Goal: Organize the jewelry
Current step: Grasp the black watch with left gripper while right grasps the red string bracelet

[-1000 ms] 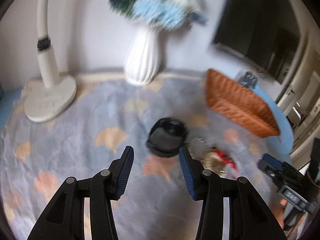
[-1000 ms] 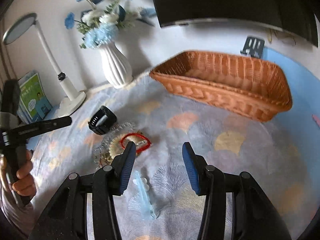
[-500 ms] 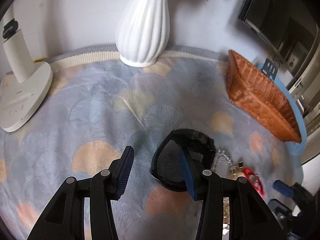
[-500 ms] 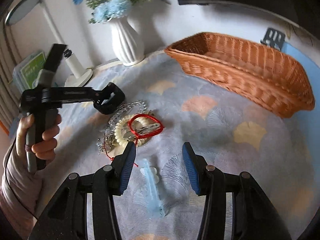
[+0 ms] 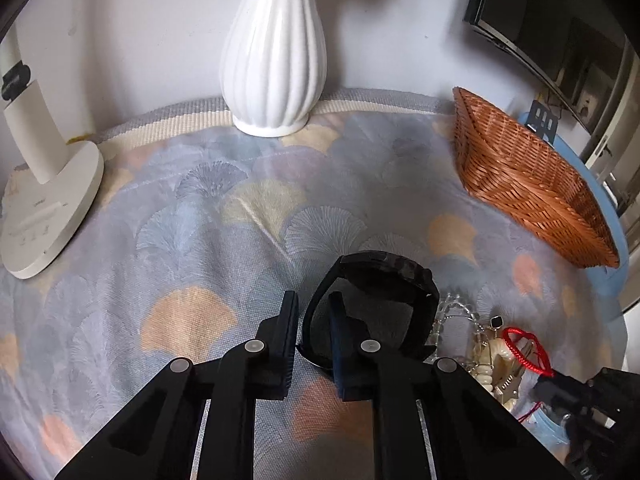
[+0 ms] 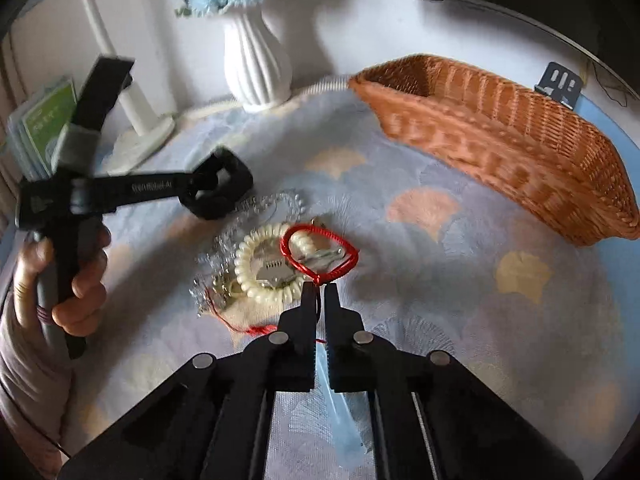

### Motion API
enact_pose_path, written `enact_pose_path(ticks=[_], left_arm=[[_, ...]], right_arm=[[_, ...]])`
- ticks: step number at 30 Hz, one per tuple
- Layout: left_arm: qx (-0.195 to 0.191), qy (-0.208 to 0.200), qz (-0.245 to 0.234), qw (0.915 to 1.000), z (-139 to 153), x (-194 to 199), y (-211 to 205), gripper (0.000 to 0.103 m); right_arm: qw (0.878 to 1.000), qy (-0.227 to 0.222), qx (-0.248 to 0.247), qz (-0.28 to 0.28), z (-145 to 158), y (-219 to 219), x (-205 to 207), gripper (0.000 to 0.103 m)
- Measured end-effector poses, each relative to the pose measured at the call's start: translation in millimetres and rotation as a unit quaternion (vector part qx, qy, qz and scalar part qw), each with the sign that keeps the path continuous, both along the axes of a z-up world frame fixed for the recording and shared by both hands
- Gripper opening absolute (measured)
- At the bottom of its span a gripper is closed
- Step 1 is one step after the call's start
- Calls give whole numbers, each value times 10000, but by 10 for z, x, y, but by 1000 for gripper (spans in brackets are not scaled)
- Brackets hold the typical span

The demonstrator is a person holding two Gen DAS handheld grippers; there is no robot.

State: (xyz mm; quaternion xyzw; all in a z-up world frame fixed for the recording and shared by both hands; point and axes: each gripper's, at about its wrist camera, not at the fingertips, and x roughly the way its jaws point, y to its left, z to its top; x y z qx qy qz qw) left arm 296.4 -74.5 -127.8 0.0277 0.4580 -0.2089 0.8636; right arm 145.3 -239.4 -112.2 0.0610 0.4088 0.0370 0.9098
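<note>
A black watch [image 5: 384,276] lies on the patterned cloth, and my left gripper [image 5: 314,300] has its jaws closing tight on the strap, pads pressing it. The right wrist view shows the same grip [image 6: 212,190], with a person's hand [image 6: 80,276] on the handle. To the watch's right is a pile with a cream spiral bracelet [image 6: 256,276], a silver chain [image 6: 224,248] and a red cord bracelet [image 6: 344,248]. My right gripper [image 6: 319,290] has its jaws closing on the red cord's knot, with cord trailing between the fingers.
A brown wicker basket [image 6: 520,152] stands at the back right. A white ribbed vase [image 5: 272,60] with blue flowers and a white lamp base [image 5: 48,208] stand along the wall. A pale blue hair clip [image 6: 340,420] lies under my right gripper.
Both grippers went from open to closed. The left moved forward and down to the watch and clamped its strap. The right moved left over the pile and pinched the red cord.
</note>
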Motion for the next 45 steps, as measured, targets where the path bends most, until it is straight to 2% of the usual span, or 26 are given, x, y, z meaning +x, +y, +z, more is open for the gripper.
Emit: enact_pose_path(ticks=[4,7,10,12,14,16,18,26,27,28,29,30,31,38,41,45], left_arm=[[-324,-105,18,9994,103,-39,107,10],[-356,-116,57,9993,117,-49,141,10],[-399,-26,43,9992,83,-50,158,10],[-432,-12,39,9991,80,-51,168,10],[-486,-6,49,9988,83,-58,170,10],[-547,-8,34,9985,91,-61,182,10],[-572,-12,19,9984,99,-71,188,10],[-582,17,-72,9983,101,-76,180,10],[-589,13,-97,9982,106,-81,173,10],[-585,0,-117,9982,112,-84,165,10],[-575,-20,-132,9983,117,-92,158,10],[-563,-43,-151,9983,123,-102,151,11],[-560,-57,-164,9983,127,-105,149,11],[-600,-29,-176,9980,126,-100,182,11],[-603,-30,-171,9980,122,-96,187,11],[-624,-75,-159,9979,139,-111,208,11]], right_arm=[[9989,-420,165,117,266,-45,-180,4],[9961,-763,381,231,564,-82,-331,4],[9947,-942,361,213,745,-115,-425,4],[9968,-750,258,114,709,-136,-349,7],[9991,-402,134,58,581,-114,-230,16],[9997,-255,16,59,444,-77,-183,29],[9999,-140,18,59,330,-76,-132,32],[9987,504,57,77,-56,-104,99,32],[9983,556,83,161,-81,-75,125,32],[9981,591,24,185,-99,-39,147,27],[9979,609,-76,200,-107,0,160,19],[9979,592,-96,231,-100,22,158,4],[9982,530,-56,269,-71,31,144,2],[9992,-217,167,296,443,-89,-145,1],[9996,-263,24,132,548,-153,-185,1],[9997,-197,71,137,539,-189,-225,1]])
